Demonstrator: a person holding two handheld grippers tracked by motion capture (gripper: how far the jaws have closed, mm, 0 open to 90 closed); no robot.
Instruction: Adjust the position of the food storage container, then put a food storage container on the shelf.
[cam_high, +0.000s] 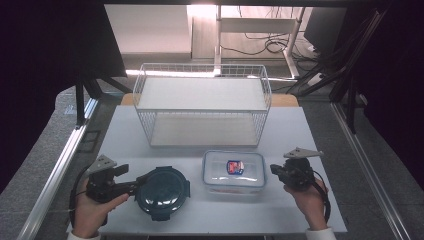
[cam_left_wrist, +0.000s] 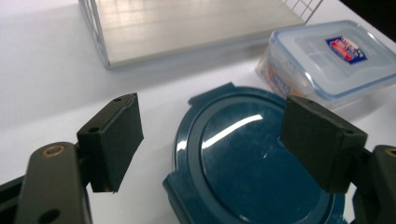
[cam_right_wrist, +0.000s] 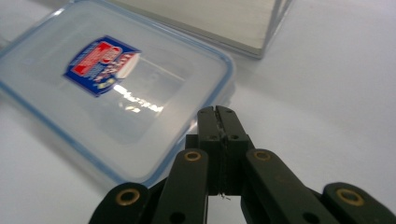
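A round dark teal container (cam_high: 162, 192) with lid clips lies at the table's front left. My left gripper (cam_high: 139, 182) is at its left rim with the jaws open. In the left gripper view the teal lid (cam_left_wrist: 243, 172) lies under and between the spread pads (cam_left_wrist: 112, 135), which do not press on it. A clear rectangular box (cam_high: 233, 171) with a blue-rimmed lid and a red-and-blue label sits to the right of the teal one. My right gripper (cam_high: 274, 170) is just off that box's right edge, shut and empty. In the right gripper view its tips (cam_right_wrist: 218, 114) hover at the box's rim (cam_right_wrist: 116, 93).
A white wire basket (cam_high: 202, 105) with a pale floor stands at the back middle of the white table (cam_high: 310, 210). Its near corner shows in the gripper views (cam_left_wrist: 187, 23) (cam_right_wrist: 224, 18). Black stands and cables lie beyond the table.
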